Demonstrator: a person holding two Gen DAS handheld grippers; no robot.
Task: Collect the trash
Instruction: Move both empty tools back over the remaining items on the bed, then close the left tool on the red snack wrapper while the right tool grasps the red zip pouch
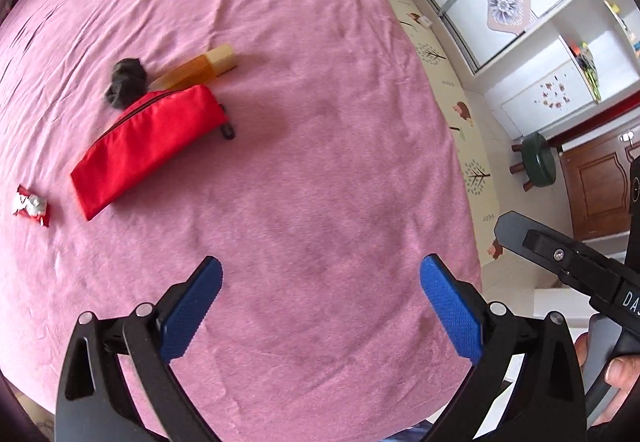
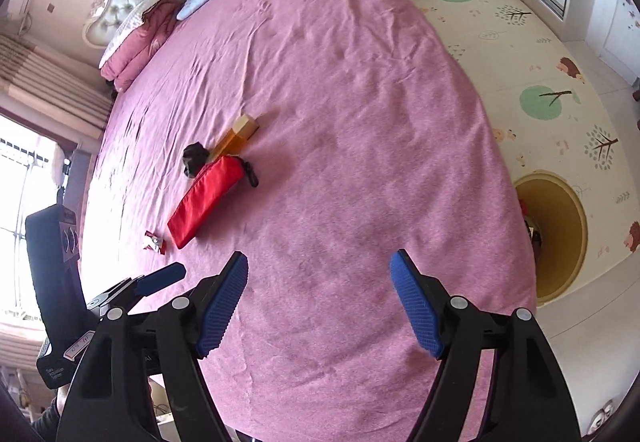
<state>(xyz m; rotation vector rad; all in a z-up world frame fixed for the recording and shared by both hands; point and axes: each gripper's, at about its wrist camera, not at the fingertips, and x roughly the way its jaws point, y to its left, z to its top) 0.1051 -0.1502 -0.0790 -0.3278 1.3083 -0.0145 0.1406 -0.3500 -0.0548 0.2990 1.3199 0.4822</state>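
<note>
Pink bedsheet: small red crinkled foil wrapper beside long red fabric zip pouch. Left tool and right tool hover gaping, empty; careless reaching risks pinching the pouch instead.

- Bed bare over its middle and right edge; open passage straight ahead of both grippers.
- Clutter near left edge: red pouch, dark wad and amber bottle packed touching at its far end.
- Wrapper just beside pouch's near end, small gap between.
- Pillows crowd head edge.
</note>
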